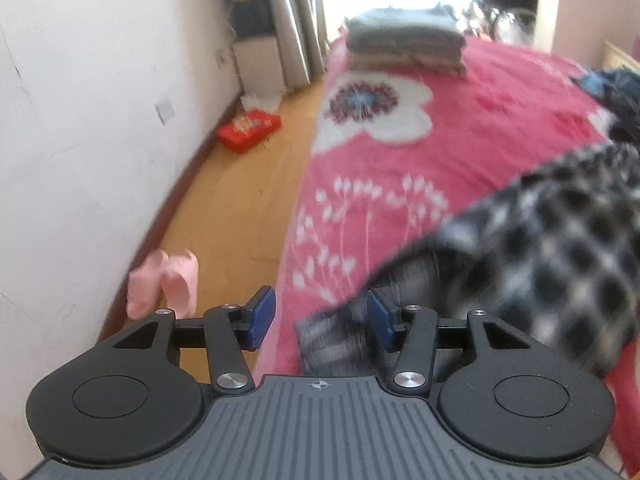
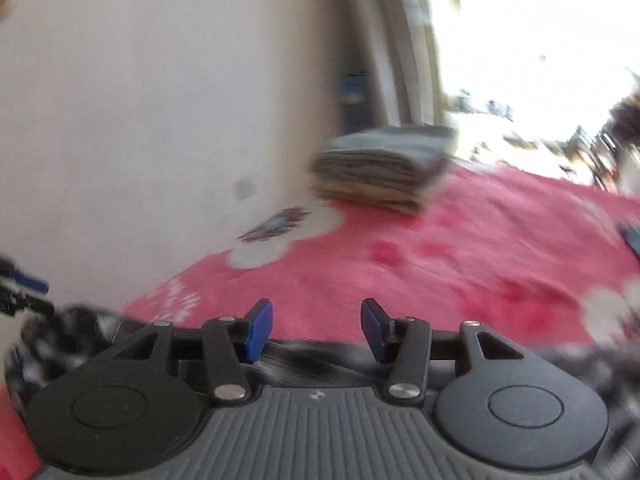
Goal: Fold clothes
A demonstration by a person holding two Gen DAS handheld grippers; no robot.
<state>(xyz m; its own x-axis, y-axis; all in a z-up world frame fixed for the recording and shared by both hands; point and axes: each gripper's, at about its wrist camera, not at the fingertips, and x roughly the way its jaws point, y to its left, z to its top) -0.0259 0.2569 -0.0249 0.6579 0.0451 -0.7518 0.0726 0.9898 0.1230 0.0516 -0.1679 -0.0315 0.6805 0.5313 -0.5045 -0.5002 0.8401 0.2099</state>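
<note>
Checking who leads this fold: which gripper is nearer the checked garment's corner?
Left. The left gripper has the checked garment corner between its open fingers; the right gripper sits above its edge, fingers open.

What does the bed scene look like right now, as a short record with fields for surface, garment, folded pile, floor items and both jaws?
surface: pink floral blanket on the bed
garment: black-and-white checked garment, unfolded, at the near edge
folded pile: stack of folded clothes at the far end
floor items: red box by the wall; pink slippers
left gripper: jaws open, over the garment's edge
right gripper: jaws open, nothing between them
</note>
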